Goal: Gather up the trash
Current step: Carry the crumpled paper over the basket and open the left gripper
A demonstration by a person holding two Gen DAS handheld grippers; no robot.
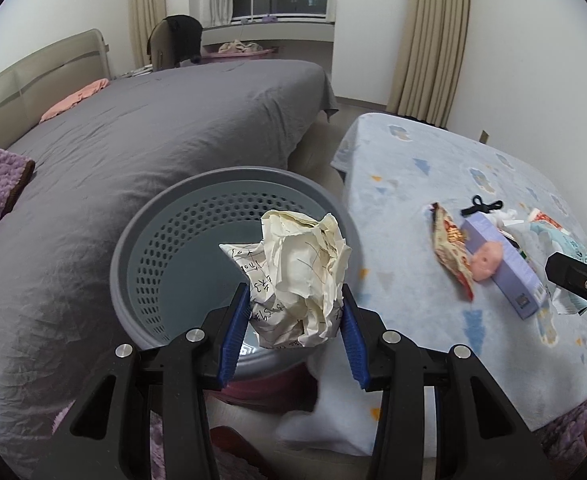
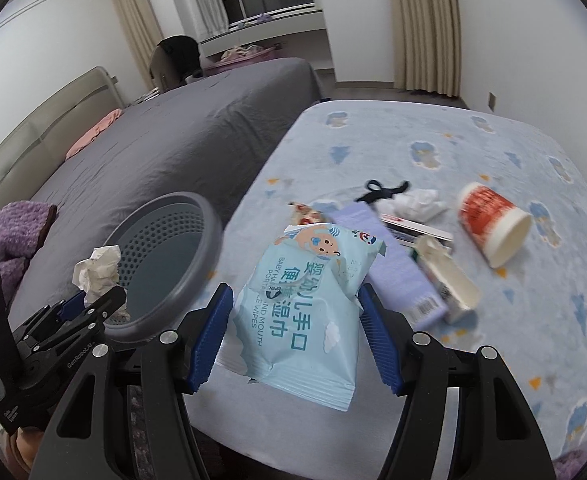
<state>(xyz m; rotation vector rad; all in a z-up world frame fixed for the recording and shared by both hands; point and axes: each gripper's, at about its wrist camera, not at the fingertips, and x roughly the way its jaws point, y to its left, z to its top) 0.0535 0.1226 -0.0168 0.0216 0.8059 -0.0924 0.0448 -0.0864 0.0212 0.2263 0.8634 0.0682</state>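
The left claw (image 1: 295, 316) pinches a crumpled paper ball (image 1: 297, 276) above the grey perforated bin (image 1: 181, 240), seemingly ready to drop it, while the right claw (image 2: 293, 316), half-open, clamps a baby-wipes packet (image 2: 301, 308) lifted off the blue-clothed bench (image 2: 493, 340) towards that bin.

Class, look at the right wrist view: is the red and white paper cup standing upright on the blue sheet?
No, the paper cup lies on its side on the blue sheet, its open mouth facing right.
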